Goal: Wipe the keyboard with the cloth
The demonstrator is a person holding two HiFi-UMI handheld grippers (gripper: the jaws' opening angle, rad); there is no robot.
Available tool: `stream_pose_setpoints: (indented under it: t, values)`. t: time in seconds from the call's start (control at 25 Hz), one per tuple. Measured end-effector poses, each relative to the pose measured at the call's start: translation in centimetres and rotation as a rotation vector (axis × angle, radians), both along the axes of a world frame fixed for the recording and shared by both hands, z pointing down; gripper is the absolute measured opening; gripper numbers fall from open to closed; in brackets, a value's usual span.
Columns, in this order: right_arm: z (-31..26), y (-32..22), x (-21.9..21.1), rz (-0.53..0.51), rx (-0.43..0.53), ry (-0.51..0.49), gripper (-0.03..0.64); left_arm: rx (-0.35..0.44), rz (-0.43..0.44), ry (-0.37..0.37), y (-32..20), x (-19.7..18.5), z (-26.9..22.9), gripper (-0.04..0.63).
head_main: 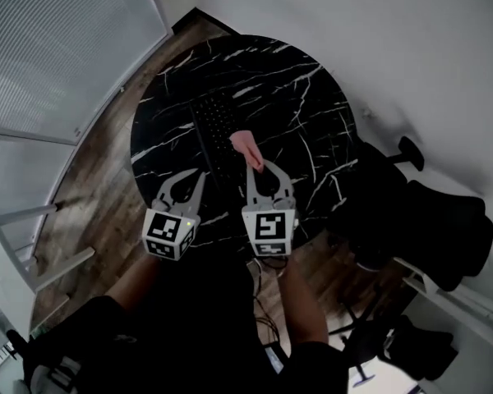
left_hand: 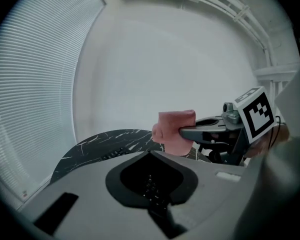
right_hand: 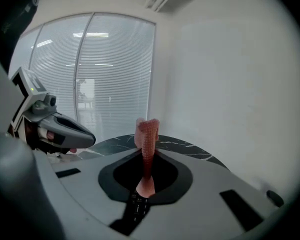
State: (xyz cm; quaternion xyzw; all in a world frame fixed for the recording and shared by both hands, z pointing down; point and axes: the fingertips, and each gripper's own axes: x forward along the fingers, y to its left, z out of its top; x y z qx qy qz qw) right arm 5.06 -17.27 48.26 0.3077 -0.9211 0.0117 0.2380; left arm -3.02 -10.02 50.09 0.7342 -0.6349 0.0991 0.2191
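Your left gripper [head_main: 189, 179] has its jaws spread apart, with nothing between them. Your right gripper [head_main: 257, 169] is level with it and just beside it, its jaws pressed together on the cloth [head_main: 246, 144]. Both grippers point forward, away from your body. Your left forearm [head_main: 135, 281] and right forearm [head_main: 302, 302] extend behind them, roughly parallel.

No word, number or brand can be read anywhere; the keyboard [head_main: 216, 130] is too dark for lettering.

pink cloth [head_main: 246, 148] bunched, black keyboard [head_main: 216, 131] lying flat
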Motion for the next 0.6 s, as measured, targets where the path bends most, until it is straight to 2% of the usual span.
stream_pose_setpoints:
  t: [0.16,0.4,0.6]
  values:
    - [1.9,-2.1,-3.9,-0.123,0.003,0.098,0.006,-0.038,-0.037,0.046,-2.0,-3.1,1.8,-0.002]
    - [4.8,-6.5,-9.8,-0.272,0.154,0.328,0.007,-0.085,-0.058,0.083,-5.5,-8.2,5.5,-0.002]
    - [8.7,-10.1,-13.7,-0.387,0.207,0.471,0.008,-0.104,-0.034,0.079,-8.2,-10.8,8.4,-0.002]
